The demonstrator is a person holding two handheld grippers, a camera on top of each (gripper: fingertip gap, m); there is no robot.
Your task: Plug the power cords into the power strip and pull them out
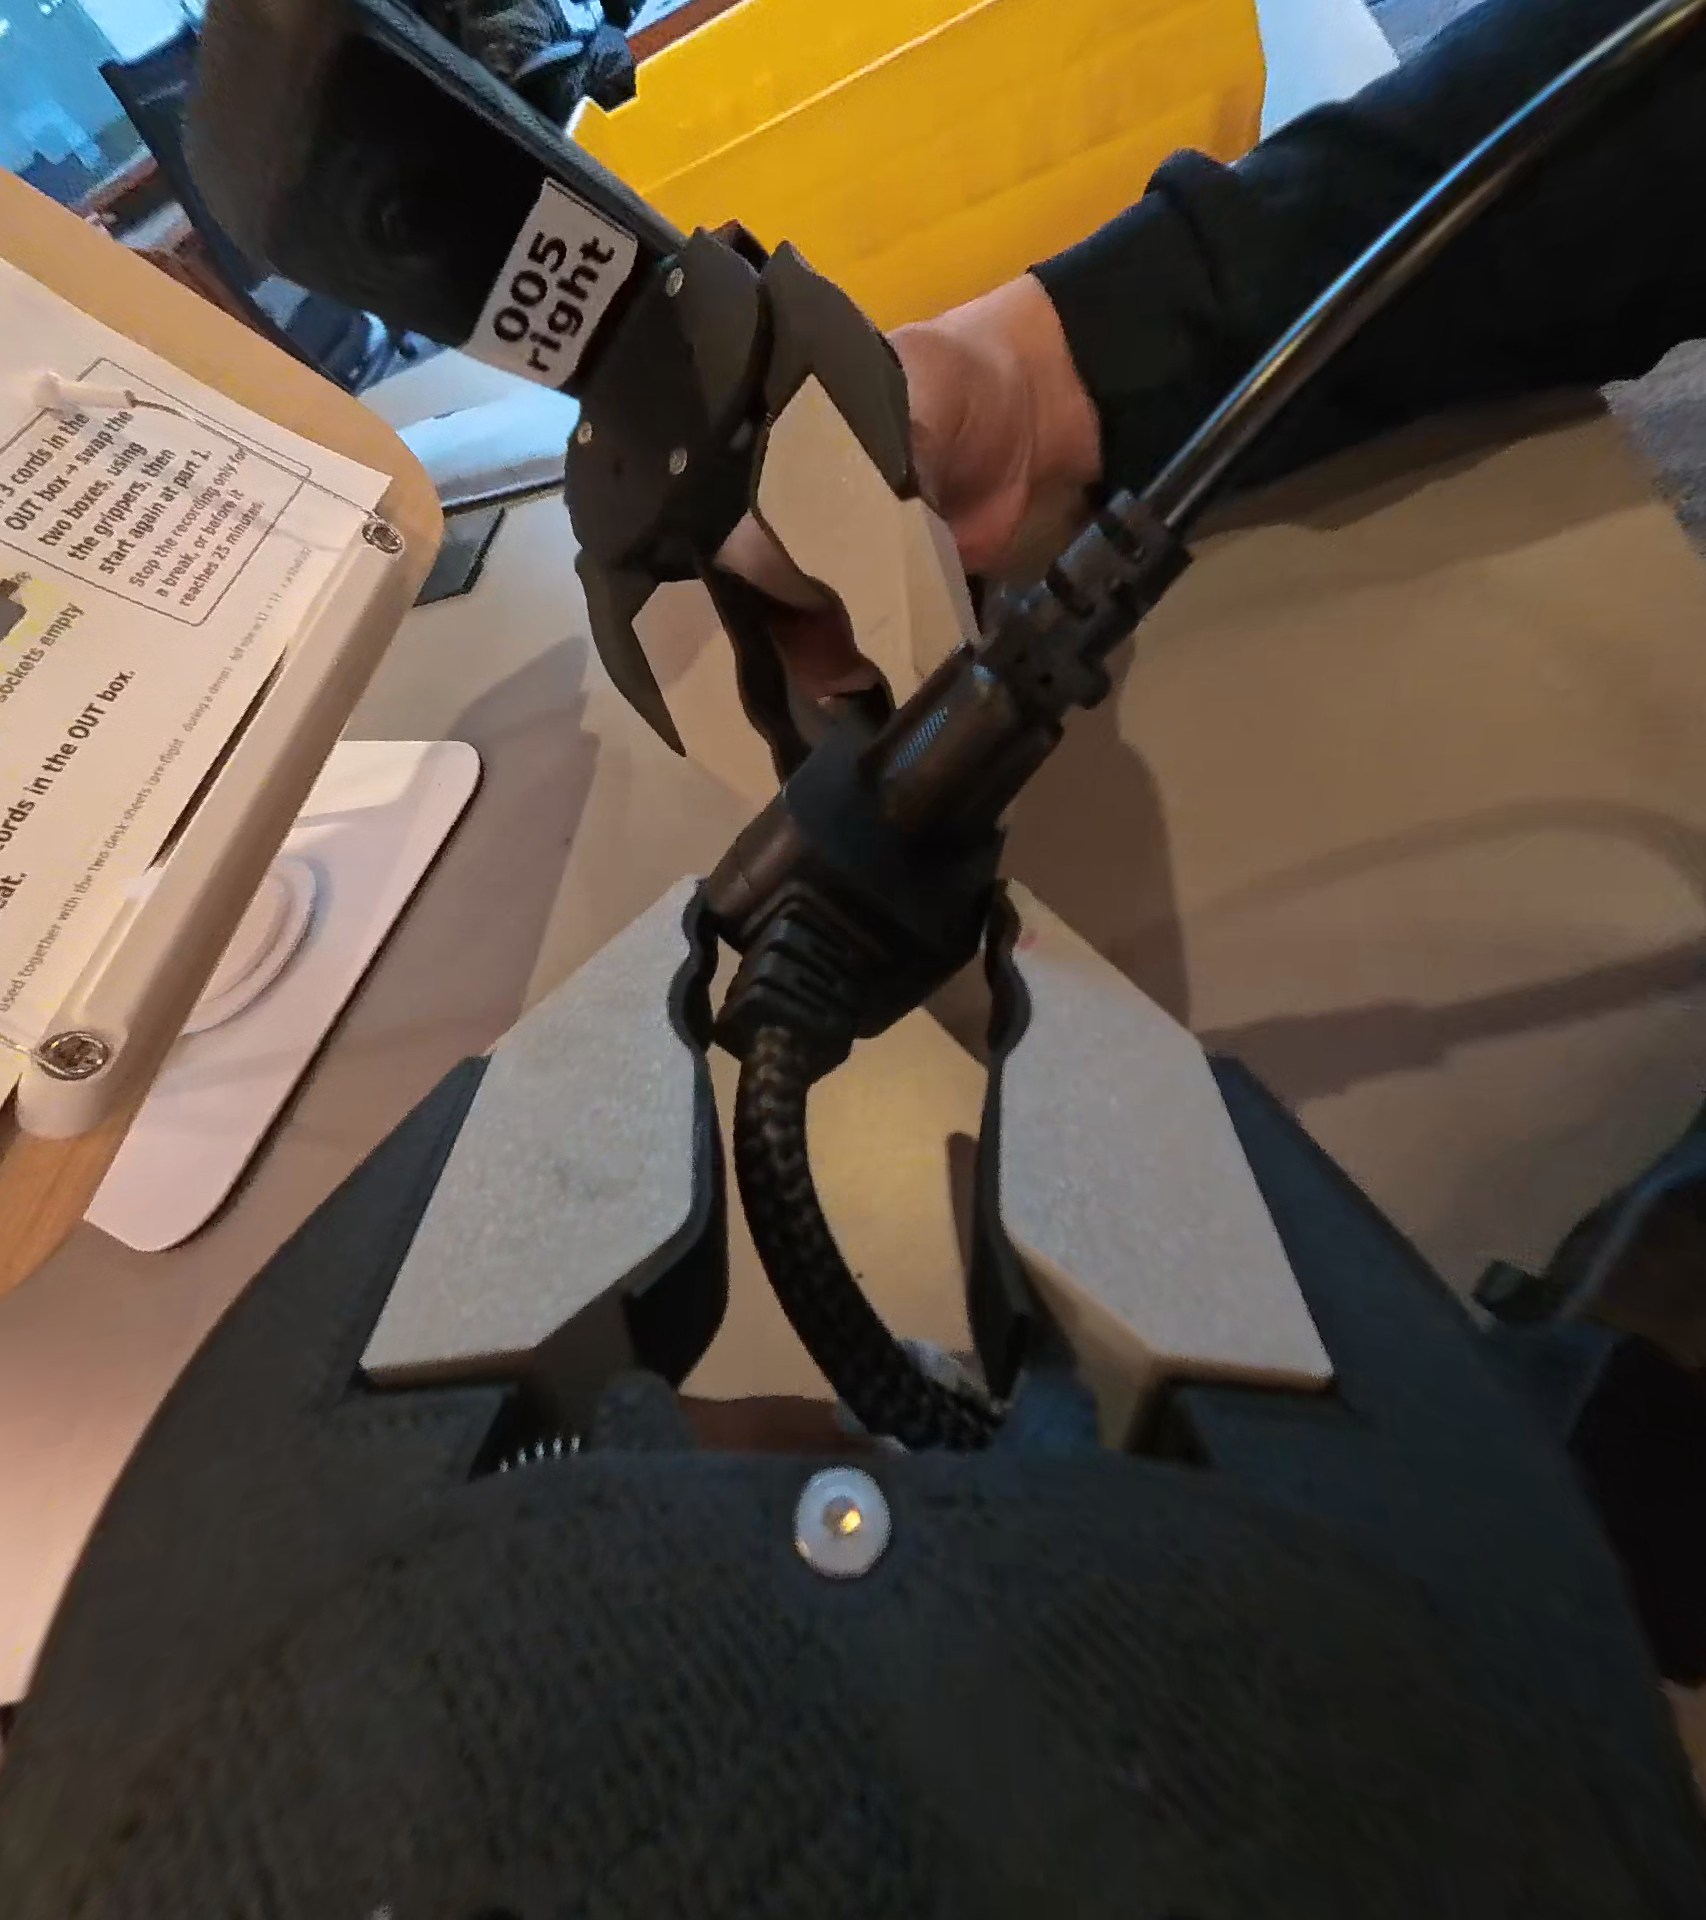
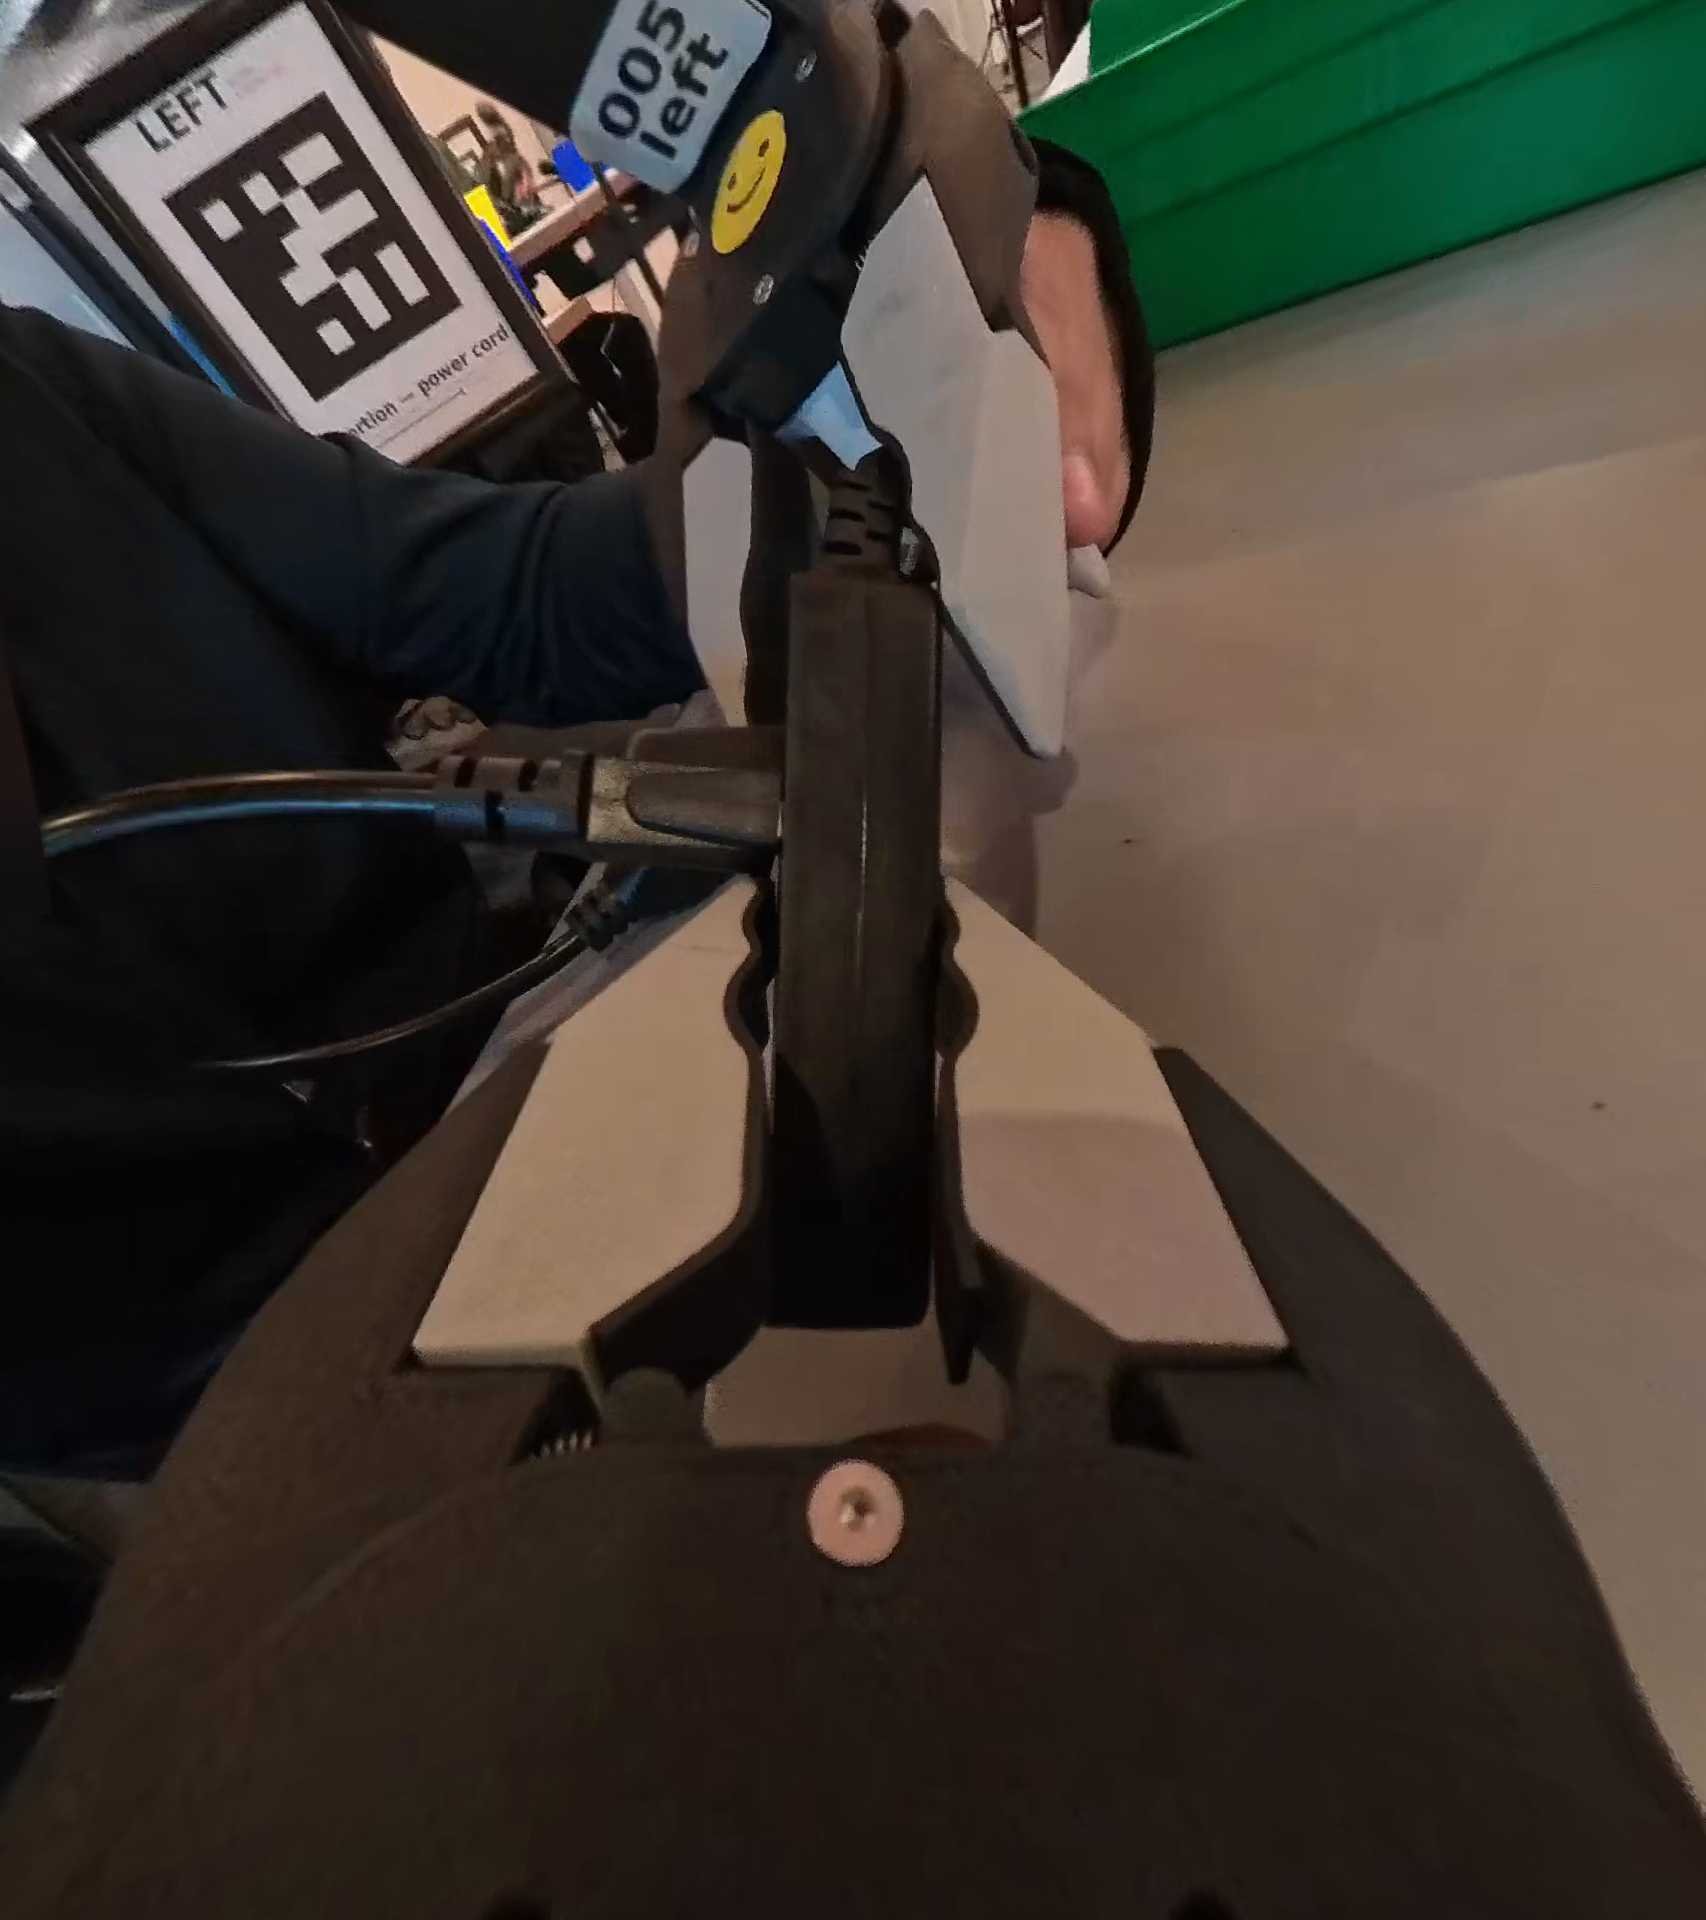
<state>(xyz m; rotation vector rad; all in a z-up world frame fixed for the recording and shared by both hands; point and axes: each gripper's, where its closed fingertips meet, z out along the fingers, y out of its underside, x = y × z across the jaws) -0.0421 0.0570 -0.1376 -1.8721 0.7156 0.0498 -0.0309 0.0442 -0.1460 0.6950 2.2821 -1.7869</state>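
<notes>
yellow bin (image 1: 932,135), green bin (image 2: 1451,156), instruction sheet (image 1: 49,644), marker sign (image 2: 309,249)

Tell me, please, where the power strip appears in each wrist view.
Left wrist view: power strip at centre, held by the left tongs at its braided-cord end.
Right wrist view: centre, edge-on and upright, between the right tongs.
Shared landmark: the black plug seated in its side.

— What's sitting around the edges?
— A pale tabletop (image 2: 1451,831) is spreading out under soft light, with a green bin (image 2: 1451,156) resting at its far side.
— And the other way?
— A yellow bin (image 1: 932,135) is glowing at the back, a wooden board (image 1: 205,831) is leaning on a white stand (image 1: 309,935), and a framed marker sign (image 2: 309,239) is standing upright.
</notes>
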